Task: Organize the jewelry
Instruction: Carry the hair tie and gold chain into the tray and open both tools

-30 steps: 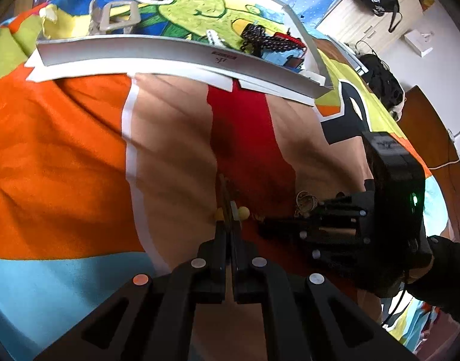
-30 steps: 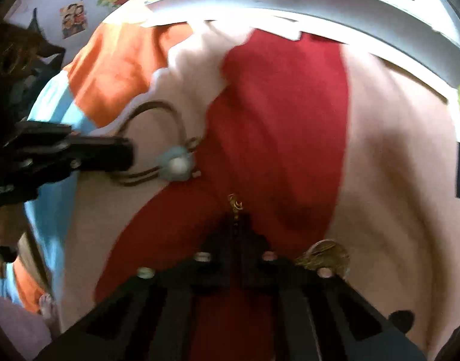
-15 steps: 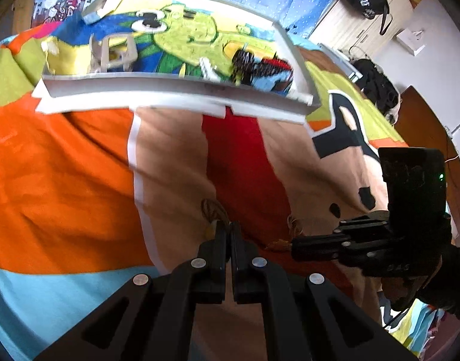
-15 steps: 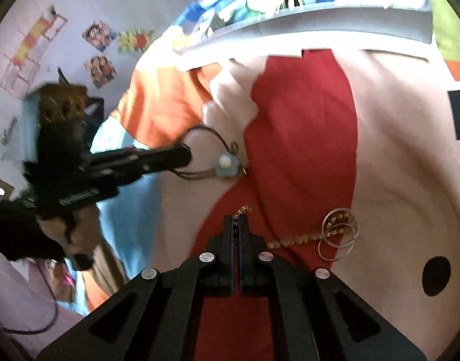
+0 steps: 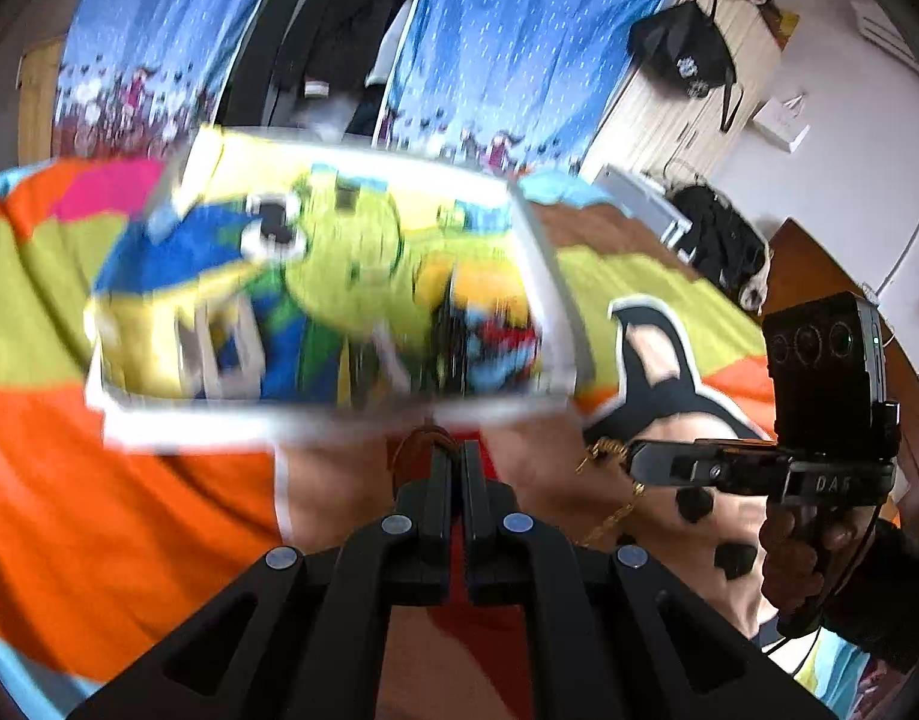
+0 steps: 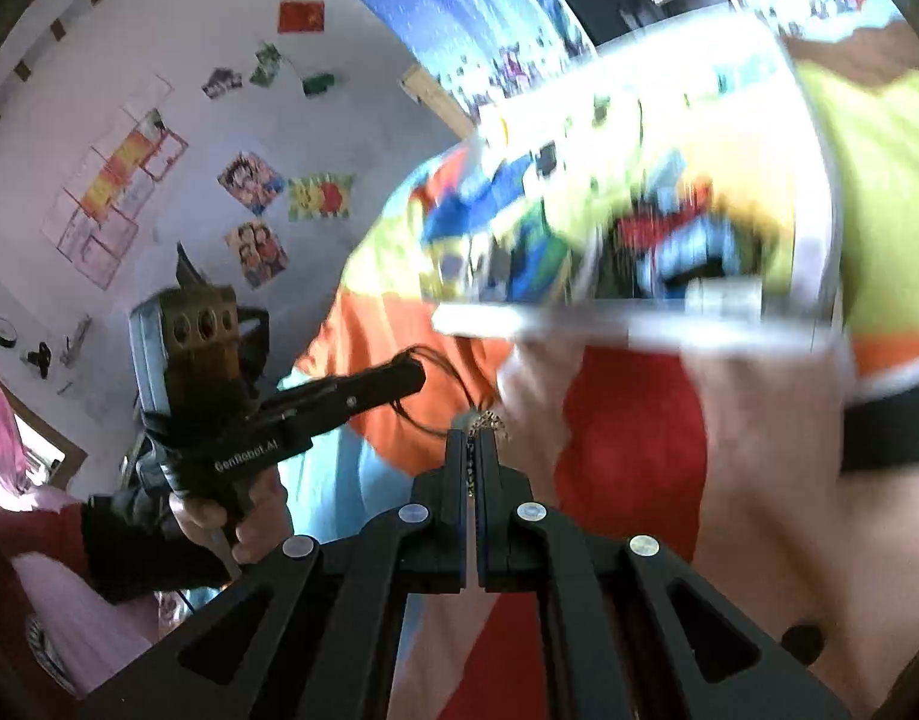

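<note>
Jewelry in both grips: your left gripper (image 5: 453, 459) pinches a brown cord (image 5: 414, 447), your right gripper (image 6: 480, 441) a gold chain (image 5: 609, 504), both lifted near the white tray (image 5: 555, 300). Light, limp, slippery stuff; keep pinching near the ends.

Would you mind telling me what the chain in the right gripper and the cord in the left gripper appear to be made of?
The chain in the right gripper looks like gold-toned metal: small yellow links hanging loose. Solid or plated cannot be told. The cord in the left gripper looks like thin dark brown leather or waxed string: matte, no links, bending in soft loops.
</note>
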A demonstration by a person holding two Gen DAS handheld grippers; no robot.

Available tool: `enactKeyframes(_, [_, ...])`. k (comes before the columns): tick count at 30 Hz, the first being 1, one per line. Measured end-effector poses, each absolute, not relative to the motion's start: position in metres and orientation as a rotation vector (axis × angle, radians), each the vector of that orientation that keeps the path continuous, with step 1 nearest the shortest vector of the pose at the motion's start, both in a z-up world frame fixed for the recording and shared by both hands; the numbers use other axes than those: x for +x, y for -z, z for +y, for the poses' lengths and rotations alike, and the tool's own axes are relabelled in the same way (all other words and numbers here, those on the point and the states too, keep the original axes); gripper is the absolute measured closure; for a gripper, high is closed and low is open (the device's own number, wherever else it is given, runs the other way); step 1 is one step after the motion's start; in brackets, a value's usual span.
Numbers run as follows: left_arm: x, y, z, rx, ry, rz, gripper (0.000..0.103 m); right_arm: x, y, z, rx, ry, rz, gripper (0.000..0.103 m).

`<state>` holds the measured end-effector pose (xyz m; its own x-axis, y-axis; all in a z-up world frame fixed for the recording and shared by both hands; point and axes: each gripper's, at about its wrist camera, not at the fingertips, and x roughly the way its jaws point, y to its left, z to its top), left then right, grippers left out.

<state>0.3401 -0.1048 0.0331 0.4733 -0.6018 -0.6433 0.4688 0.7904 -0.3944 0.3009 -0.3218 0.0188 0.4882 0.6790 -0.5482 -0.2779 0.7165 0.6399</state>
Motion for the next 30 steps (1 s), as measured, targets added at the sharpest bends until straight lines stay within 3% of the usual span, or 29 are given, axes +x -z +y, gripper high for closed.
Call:
enactKeyframes(10, [0.437,-0.071,-0.138,-0.127,0.621,0.764,0.1,0.388,-0.118,-0.344,0.414,-0.472,0.623,0.1])
enactKeyframes(19, [0.51,-0.025,-0.165,-0.218,0.55,0.863,0.1,0.469,-0.062,-0.362,0.496,-0.317,0.703,0.1])
enactKeyframes(30, [0.528,0.012,-0.184,-0.193,0.523,0.95,0.1,0.487,-0.02,-0.349,0.423,-0.258,0.79,0.1])
